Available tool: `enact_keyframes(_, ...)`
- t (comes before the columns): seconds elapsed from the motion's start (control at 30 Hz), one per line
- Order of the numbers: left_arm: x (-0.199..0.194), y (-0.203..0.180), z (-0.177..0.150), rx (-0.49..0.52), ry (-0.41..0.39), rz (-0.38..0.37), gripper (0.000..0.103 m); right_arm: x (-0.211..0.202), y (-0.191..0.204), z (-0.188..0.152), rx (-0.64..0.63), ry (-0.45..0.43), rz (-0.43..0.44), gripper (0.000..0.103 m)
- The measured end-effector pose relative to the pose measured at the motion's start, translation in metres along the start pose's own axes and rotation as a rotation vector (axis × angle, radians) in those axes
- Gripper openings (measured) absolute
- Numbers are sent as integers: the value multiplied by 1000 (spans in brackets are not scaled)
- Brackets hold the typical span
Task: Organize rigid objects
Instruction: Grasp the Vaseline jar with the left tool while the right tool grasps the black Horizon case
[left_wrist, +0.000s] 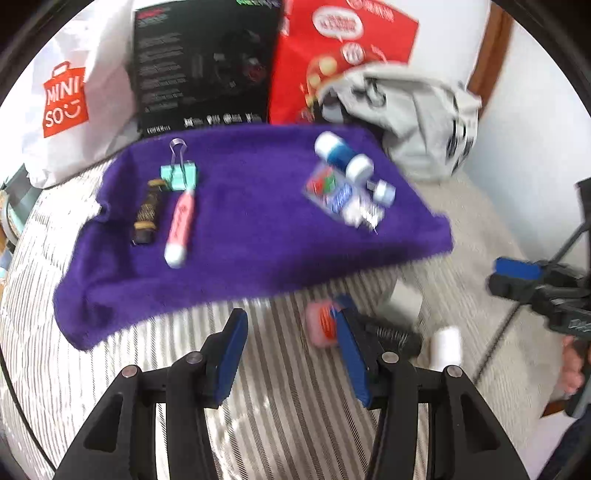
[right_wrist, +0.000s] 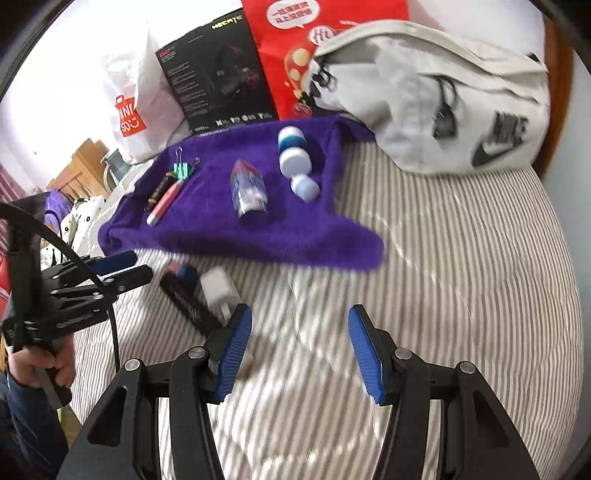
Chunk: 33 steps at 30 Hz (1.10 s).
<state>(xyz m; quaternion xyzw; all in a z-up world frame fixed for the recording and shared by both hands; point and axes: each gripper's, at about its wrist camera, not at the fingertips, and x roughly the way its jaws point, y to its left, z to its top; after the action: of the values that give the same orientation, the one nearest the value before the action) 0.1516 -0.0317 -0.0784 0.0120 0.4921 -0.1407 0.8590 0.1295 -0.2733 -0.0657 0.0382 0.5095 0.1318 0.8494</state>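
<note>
Both tongs stand wide and empty: the left gripper (left_wrist: 291, 354) at lower centre, the right gripper (right_wrist: 299, 350) likewise, over the striped bedsheet (right_wrist: 443, 277). On the purple fleece towel (left_wrist: 251, 229), mid-frame, lie a pink-and-white pen (left_wrist: 179, 229), mint binder clip (left_wrist: 180, 173) and blue-and-white spool (left_wrist: 343, 157)

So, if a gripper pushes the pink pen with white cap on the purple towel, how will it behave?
The pink pen with white cap looks round, so it may roll sideways. The fuzzy purple towel probably damps that. It seems stiff and light.
</note>
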Motion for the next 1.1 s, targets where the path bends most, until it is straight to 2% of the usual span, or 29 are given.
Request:
enact_keyframes(0.1,9,-5,-9,11,21,33,47,-5,-3,-15,6,5,7,54)
enact_keyframes(0.2,15,-8,-10,-5,22,3,47,-4,-4,-24,10,18,7,54)
enact_keyframes(0.4,23,-27,-6,17,34,2,48,1,-1,-27,0,29,25,54)
enact_keyframes(0.53,30,-33,0,-5,26,0,48,4,8,-30,-35,40,34,54)
enact_keyframes(0.67,32,-38,1,7,5,33,48,7,23,-33,-70,44,56,54)
enact_keyframes(0.77,30,-32,-1,-10,-1,9,40,13,39,-30,-113,39,63,54)
enact_keyframes(0.97,20,-13,-11,-2,5,70,40,32,68,-11,-241,41,41,54)
enact_keyframes(1.1,11,12,-21,-38,5,81,40,50,83,-6,-323,85,51,54)
